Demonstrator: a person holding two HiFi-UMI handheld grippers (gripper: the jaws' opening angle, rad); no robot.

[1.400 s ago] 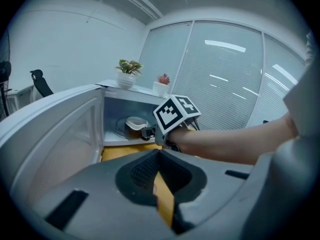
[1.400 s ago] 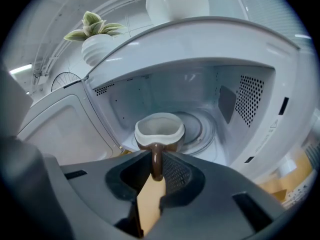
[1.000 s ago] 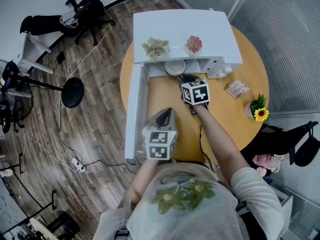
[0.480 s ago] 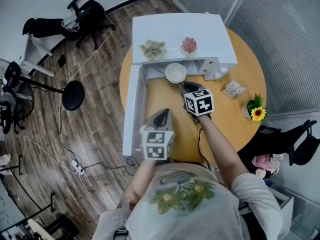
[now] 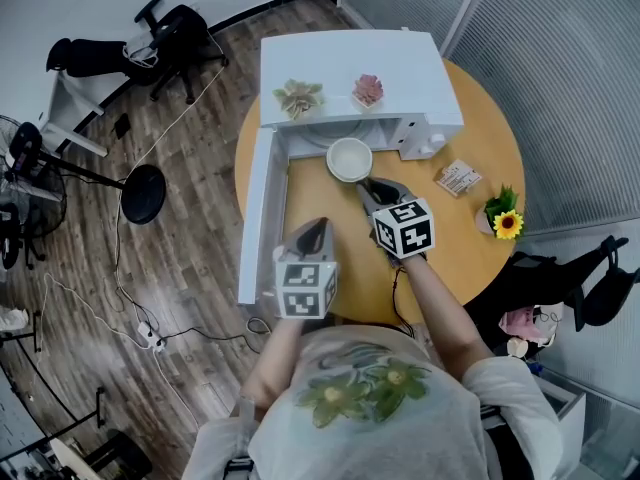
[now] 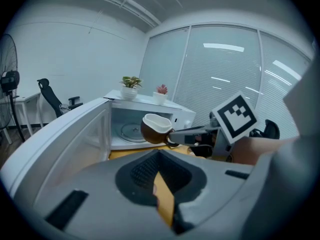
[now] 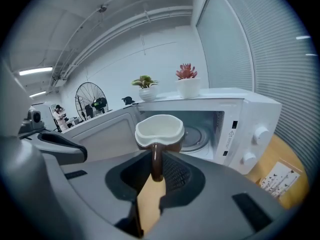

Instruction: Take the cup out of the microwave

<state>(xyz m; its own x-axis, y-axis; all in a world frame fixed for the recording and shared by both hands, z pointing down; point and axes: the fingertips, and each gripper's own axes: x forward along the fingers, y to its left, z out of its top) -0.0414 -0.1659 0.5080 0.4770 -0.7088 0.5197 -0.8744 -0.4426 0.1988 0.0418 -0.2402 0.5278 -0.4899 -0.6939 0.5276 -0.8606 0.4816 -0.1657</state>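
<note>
The right gripper (image 5: 367, 185) is clamped on the thin brown handle of the cup (image 5: 350, 158); its own view shows the handle pinched between the two jaws, with the cup (image 7: 160, 131) standing upright just past their tips. From where I stand, the cup hangs in the air at about eleven o'clock from that gripper. It is in front of the microwave (image 5: 350, 58), outside the cavity and above the bench (image 5: 480, 148). The left gripper (image 5: 317, 230) sits low at about eight o'clock from the right one, its jaws drawn together on nothing, just beside the open door (image 5: 262, 208).

I'd say the lifting-out step is as good as done: the glass turntable (image 7: 194, 135) lies bare behind the cup. What remains, I judge, is to carry the cup toward six o'clock and set it down on a bare patch of bench. That calls for a level wrist, since a grip on the handle alone could let the cup tip or swing.

The cup is brown outside and white inside, with a wavy, slightly pinched rim. Seen from above it looks empty. Two small potted plants (image 5: 297, 96) stand on the microwave's top, and a sunflower (image 5: 507, 225) sits at three o'clock on the bench.
</note>
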